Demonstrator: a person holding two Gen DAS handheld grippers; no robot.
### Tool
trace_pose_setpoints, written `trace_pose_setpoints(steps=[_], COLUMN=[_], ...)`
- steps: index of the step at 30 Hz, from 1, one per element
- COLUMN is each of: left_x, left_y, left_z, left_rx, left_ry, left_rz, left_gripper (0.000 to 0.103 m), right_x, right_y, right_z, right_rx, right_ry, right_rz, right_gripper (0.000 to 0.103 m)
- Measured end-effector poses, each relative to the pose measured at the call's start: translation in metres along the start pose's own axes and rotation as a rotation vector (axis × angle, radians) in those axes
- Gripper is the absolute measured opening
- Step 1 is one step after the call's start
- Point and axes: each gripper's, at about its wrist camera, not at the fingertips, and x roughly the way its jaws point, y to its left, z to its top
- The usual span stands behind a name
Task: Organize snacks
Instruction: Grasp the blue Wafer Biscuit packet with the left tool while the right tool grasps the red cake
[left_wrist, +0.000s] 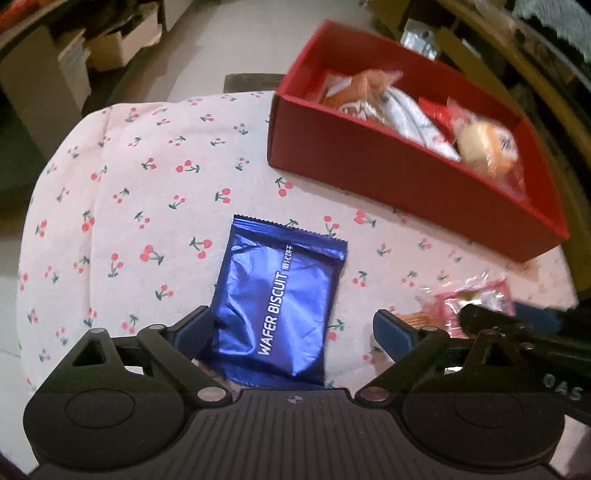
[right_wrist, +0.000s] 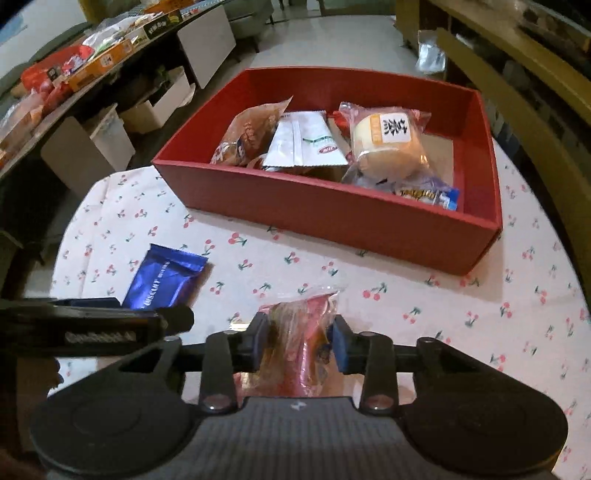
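From my left wrist camera, I see my left gripper (left_wrist: 291, 332) spread wide and pointing down over the glossy dark-blue foil wafer biscuit packet (left_wrist: 280, 302). The packet lies flat on the cherry-print cloth tabletop (left_wrist: 147, 177), toward its near edge, between my fingers but not pinched; one pad (left_wrist: 195, 328) is just beside its left side. The red cardboard box (left_wrist: 388, 177) stands at the far right corner of the tabletop and already carries several wrapped snacks. I think the smooth, flat foil can slip from the pads, or the fingers can catch the soft cloth and drag it.

From my right wrist camera, my right gripper (right_wrist: 300, 343) is pinching a crinkled pink and clear plastic snack packet (right_wrist: 299, 332) near the near edge of the tabletop. This wrapper is thin and puffy, so a hard squeeze could crush what is inside, and a weak one may let it slide out. My left gripper (right_wrist: 110, 325) is very close on the left side; the two tools could bump when I lift toward the box (right_wrist: 332, 210).
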Motion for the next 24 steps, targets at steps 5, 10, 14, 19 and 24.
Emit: trace_pose_setpoints(steps=[5, 10, 14, 19, 24], left_x=[0.008, 0.009, 0.007, 0.007, 0.001], left_y=[0.0, -0.007, -0.011, -0.014, -0.014], left_z=[0.002, -0.001, -0.004, -0.006, -0.005], left_rx=[0.003, 0.04, 0.065, 0.091, 0.093], left_ry=[0.006, 0.004, 0.004, -0.01, -0.017], left_rz=[0.034, 0.053, 0.06, 0.083, 0.055], left_gripper=[0.1, 0.097, 0.092, 0.084, 0.072], right_x=[0.008, 0.015, 0.028, 0.028, 0.021], right_y=[0.004, 0.0, -0.007, -0.008, -0.009], right_z=[0.001, 0.003, -0.001, -0.001, -0.006], right_rx=[0.0, -0.029, -0.017, -0.021, -0.028], right_ry=[0.033, 0.03, 0.081, 0.045, 0.033], right_rz=[0.005, -0.029, -0.007, -0.036, -0.047], right_gripper=[0.079, 0.084, 0.087, 0.074, 0.073])
